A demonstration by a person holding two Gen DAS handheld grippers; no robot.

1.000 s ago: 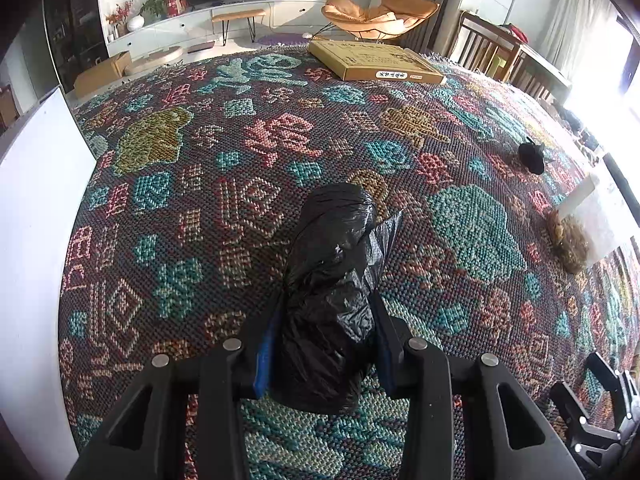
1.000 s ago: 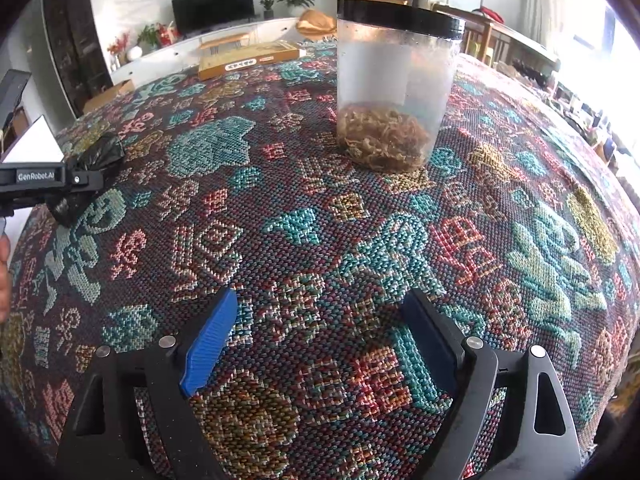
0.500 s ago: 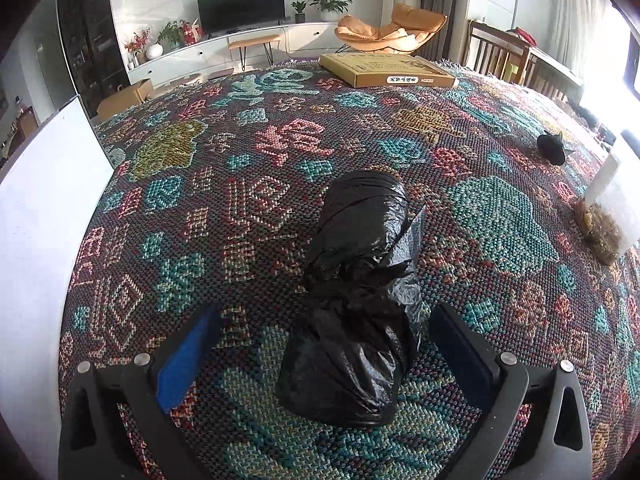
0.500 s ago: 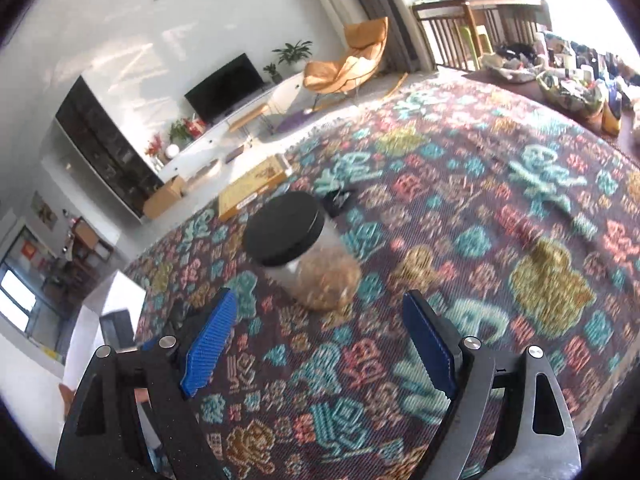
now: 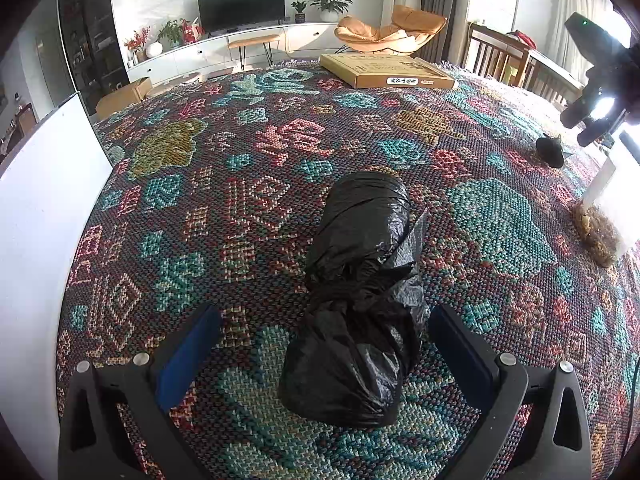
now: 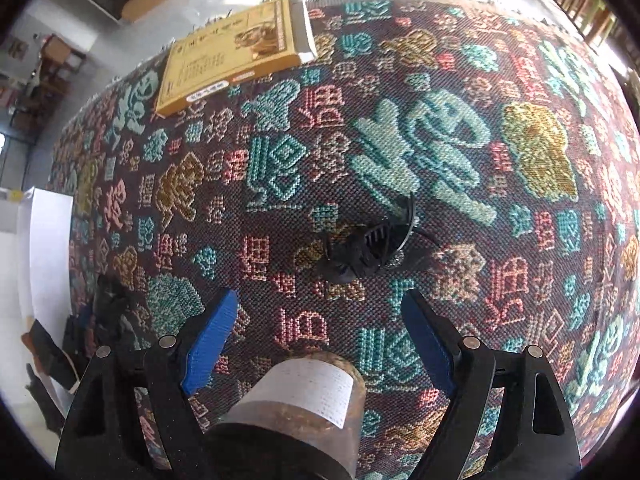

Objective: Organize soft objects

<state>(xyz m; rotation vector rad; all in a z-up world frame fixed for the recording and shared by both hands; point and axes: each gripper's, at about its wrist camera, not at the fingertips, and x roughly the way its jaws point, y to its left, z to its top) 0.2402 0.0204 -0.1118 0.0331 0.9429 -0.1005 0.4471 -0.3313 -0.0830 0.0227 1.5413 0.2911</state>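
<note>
A crumpled black plastic bag (image 5: 360, 300) lies on the patterned cloth (image 5: 248, 200). My left gripper (image 5: 322, 316) stands wide open around its near end, and neither blue pad touches it. A small black claw clip (image 6: 368, 248) lies further out on the cloth and shows as a dark lump (image 5: 550, 152) in the left wrist view. My right gripper (image 6: 320, 300) hangs over it, pointing steeply down, open and holding nothing. The clip sits just beyond its fingertips. The bag (image 6: 112, 300) also shows at the left edge of the right wrist view.
A clear jar (image 6: 304, 400) with a black lid, a white label and brown contents stands just under the right gripper, also seen as the jar (image 5: 604, 220) at right. A flat yellow box (image 5: 388, 72) lies at the far edge. A white board (image 5: 40, 220) borders the left.
My left gripper opened and let go of the black bag, which now rests on the cloth. My right gripper swung up past the jar and now looks down on the black clip.
</note>
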